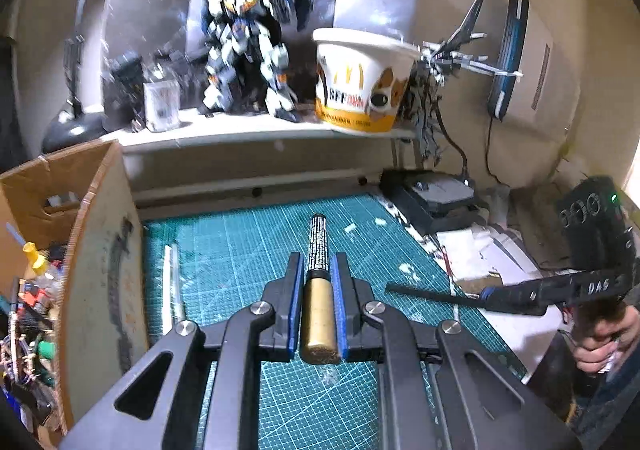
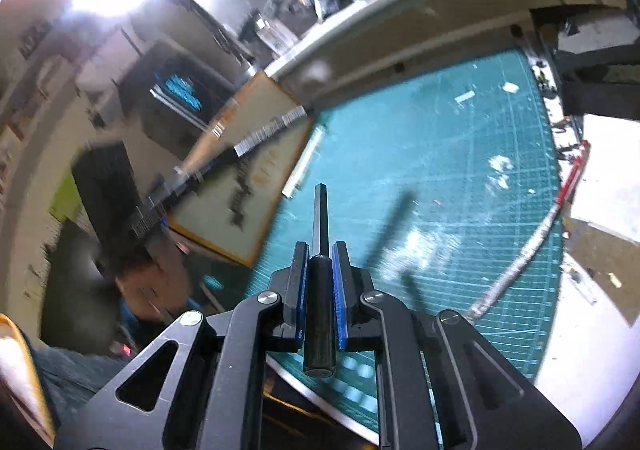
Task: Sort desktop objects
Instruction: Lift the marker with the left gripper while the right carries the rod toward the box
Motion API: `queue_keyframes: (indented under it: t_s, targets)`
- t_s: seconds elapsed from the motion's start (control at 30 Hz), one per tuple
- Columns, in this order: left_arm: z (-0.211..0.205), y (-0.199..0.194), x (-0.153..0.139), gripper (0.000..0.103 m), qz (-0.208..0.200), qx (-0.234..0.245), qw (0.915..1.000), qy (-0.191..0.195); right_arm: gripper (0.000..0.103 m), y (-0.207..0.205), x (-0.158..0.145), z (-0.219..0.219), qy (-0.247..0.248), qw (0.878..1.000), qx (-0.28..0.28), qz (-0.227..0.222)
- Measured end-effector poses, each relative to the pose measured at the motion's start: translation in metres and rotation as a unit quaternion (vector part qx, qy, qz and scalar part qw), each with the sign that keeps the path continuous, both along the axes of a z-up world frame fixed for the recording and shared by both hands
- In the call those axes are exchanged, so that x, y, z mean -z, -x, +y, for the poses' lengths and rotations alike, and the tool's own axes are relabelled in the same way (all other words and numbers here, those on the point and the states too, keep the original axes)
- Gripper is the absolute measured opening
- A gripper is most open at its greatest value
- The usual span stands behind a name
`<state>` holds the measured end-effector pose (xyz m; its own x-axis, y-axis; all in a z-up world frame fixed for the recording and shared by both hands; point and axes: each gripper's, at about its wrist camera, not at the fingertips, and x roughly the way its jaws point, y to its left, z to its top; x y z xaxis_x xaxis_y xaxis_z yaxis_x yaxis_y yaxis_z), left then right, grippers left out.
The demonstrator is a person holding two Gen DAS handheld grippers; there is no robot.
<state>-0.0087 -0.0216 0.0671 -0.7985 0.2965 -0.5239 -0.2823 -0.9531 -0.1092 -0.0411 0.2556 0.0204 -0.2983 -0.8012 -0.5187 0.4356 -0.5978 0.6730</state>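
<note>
My left gripper (image 1: 317, 262) is shut on a gold marker with a black printed cap (image 1: 318, 290), held above the green cutting mat (image 1: 248, 250). My right gripper (image 2: 320, 250) is shut on a thin black pen-like tool (image 2: 320, 282), held above the mat (image 2: 440, 153). The right gripper with its black tool (image 1: 432, 296) also shows at the right of the left wrist view. The left gripper's marker (image 2: 264, 133) shows blurred at the left of the right wrist view. A white stick (image 1: 172, 282) lies on the mat's left side, also in the right wrist view (image 2: 304, 161).
A cardboard box (image 1: 80, 242) full of small tools stands left of the mat. A shelf behind holds a robot model (image 1: 244, 57) and a paper bucket (image 1: 360, 81). A black device (image 1: 432, 197) and papers (image 1: 492, 250) lie right of the mat. White scraps (image 2: 500, 169) dot the mat.
</note>
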Motion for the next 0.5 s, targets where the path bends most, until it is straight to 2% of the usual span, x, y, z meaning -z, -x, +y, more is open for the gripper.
queue_keyframes:
  t_s: [0.07,0.17,0.3,0.5]
  targets:
    - [-0.003,-0.012,-0.008,0.014,0.035,-0.019,0.9992,0.003,0.011,-0.007,-0.014,0.001,-0.014,0.999,0.033,0.025]
    - [-0.012,-0.024,-0.017,0.014,0.066,-0.036,0.9971,0.005,0.011,-0.024,-0.043,0.001,-0.042,0.993,0.079,0.082]
    - [-0.027,-0.038,-0.026,0.014,0.087,-0.046,0.9951,-0.006,0.011,-0.051,-0.082,0.003,-0.073,0.974,0.143,0.163]
    - [-0.040,-0.063,-0.041,0.014,0.132,-0.059,0.9894,-0.017,0.011,-0.081,-0.114,-0.002,-0.076,0.953,0.186,0.227]
